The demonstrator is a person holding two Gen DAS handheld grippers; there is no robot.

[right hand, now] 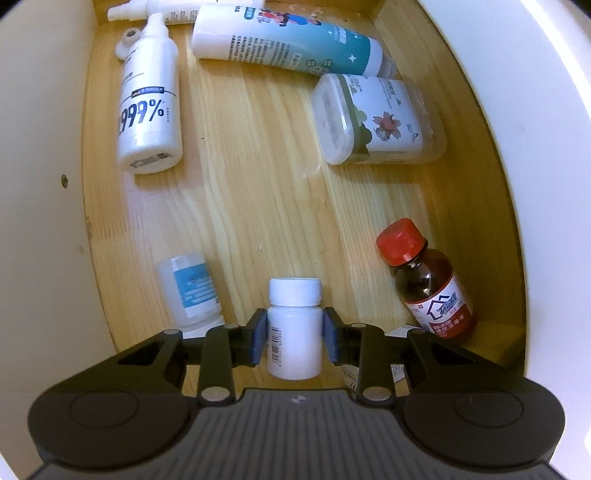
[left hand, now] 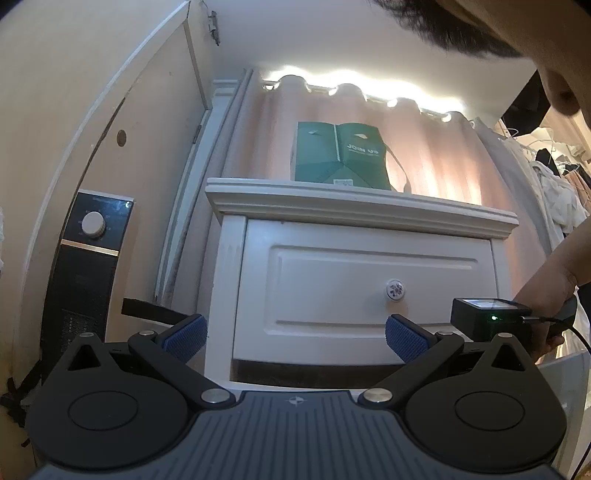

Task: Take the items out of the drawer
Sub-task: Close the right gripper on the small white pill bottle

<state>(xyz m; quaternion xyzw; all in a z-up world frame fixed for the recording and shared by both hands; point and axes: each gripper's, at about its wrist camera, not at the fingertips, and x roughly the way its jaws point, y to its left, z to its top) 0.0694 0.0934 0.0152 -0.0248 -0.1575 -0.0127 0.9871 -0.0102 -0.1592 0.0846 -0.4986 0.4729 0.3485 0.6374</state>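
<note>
White pill bottle (right hand: 293, 325) between the blue pads of the right gripper (right hand: 294, 334), cap end pointing forward past the fingertips, long axis in line with the fingers. Jaws closed to the bottle's width, one pad touching each side of the body. Whether lifted clear of the wooden drawer floor (right hand: 258, 206) or resting on it: cannot tell. Either way, inside the drawer's walls, above the floor.

Also in the drawer:
- small clear bottle with blue label (right hand: 190, 288), lying just left of the left pad
- brown bottle with red cap (right hand: 430, 284), right of the right pad, against the side wall
- white spray bottle marked 999% (right hand: 147, 110), far ahead, left
- lidded plastic tub with flower label (right hand: 376, 120), far ahead, right
- large white-and-teal bottle (right hand: 291, 40) across the far end, another white sprayer (right hand: 166, 11) behind it

Left gripper (left hand: 295, 338) empty, jaws spread wide, facing a shut white drawer front with knob (left hand: 394, 290); green paper bag (left hand: 341, 157) on the cabinet top. Right hand clearly the nearer one.

Judgement: a straight withdrawal up and back would need to clear the neighbours beside each pad.
</note>
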